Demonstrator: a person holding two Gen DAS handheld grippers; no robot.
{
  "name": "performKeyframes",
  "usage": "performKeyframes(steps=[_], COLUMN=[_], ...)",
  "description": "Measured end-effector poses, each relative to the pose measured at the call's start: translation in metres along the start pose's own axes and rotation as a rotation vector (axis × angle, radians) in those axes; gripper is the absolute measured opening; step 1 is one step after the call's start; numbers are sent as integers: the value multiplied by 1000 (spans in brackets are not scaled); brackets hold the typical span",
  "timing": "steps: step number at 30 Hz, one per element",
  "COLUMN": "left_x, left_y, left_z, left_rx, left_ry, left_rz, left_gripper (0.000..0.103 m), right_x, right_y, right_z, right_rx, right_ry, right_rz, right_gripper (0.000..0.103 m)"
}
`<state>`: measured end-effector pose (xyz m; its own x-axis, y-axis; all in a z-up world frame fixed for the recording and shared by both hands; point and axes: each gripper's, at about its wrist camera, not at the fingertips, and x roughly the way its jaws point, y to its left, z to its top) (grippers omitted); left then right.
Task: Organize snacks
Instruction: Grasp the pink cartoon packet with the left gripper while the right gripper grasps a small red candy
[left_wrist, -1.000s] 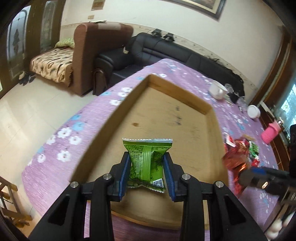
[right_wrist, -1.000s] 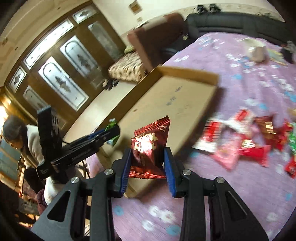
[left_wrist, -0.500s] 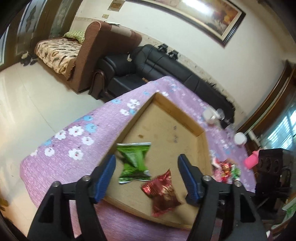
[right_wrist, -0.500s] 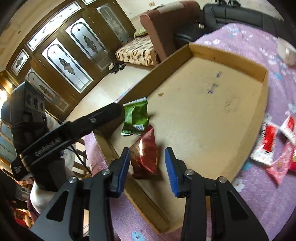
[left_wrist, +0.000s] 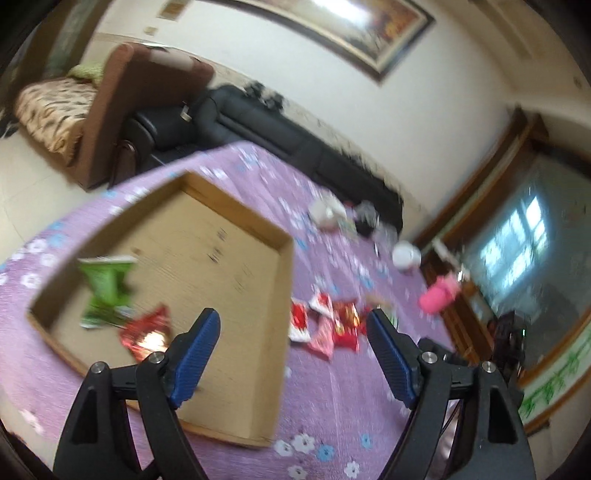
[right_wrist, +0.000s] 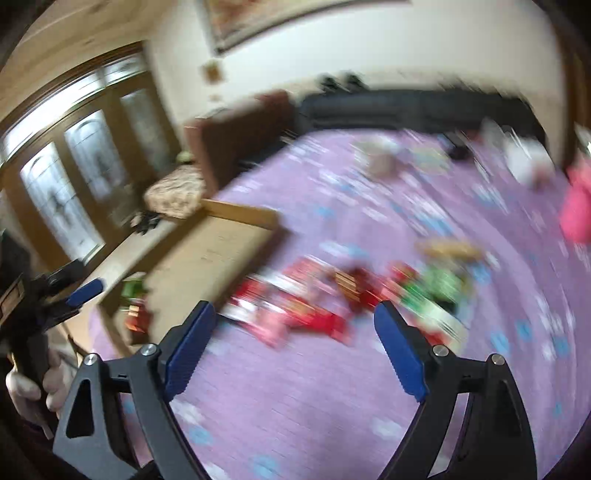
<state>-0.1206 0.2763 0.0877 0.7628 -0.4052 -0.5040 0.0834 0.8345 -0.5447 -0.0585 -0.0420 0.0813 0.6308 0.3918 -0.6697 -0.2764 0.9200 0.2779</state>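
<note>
1 s ago my left gripper (left_wrist: 293, 323) was clamped on the green packet (left_wrist: 105, 286) and my right gripper (right_wrist: 295, 317) on the red packet (left_wrist: 146, 332). Now both have let go and their jaws stand wide apart with nothing between them. The 2 packets lie in the near left corner of the box (left_wrist: 284, 314), green farther, red nearer, touching or nearly so. I've swung the left gripper to the right, so it now sits over the box's right wall, facing the snack pile (left_wrist: 325, 325) on the cloth. The right gripper has left the box and hangs over the pile (right_wrist: 314, 306), box off to its left (right_wrist: 240, 216).
</note>
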Motion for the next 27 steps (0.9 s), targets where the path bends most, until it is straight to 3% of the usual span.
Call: performKeyframes(steps=[2, 9, 16, 21, 23, 25, 27], left_x=[13, 42, 61, 78, 83, 89, 97], left_y=[-11, -48, -72, -80, -81, -82, -83], left_z=[-6, -28, -43, -48, -48, -46, -44], left_rx=[32, 150, 216, 264, 277, 284, 290], left_ry=[50, 149, 213, 248, 254, 257, 259], left_rz=[-2, -18, 1, 68, 85, 104, 121], left_gripper=[81, 80, 78, 78, 78, 78, 78], right_x=[-3, 2, 41, 60, 62, 57, 53], right_y=[-24, -60, -61, -54, -56, -62, -70], right_z=[-7, -16, -1, -4, -11, -14, -15], right_rx=[45, 49, 64, 40, 37, 52, 91], right_ry=[19, 32, 85, 125, 132, 114, 106], right_rz=[-27, -102, -155, -167, -174, -156, -117], right_gripper=[79, 72, 72, 70, 36, 27, 26])
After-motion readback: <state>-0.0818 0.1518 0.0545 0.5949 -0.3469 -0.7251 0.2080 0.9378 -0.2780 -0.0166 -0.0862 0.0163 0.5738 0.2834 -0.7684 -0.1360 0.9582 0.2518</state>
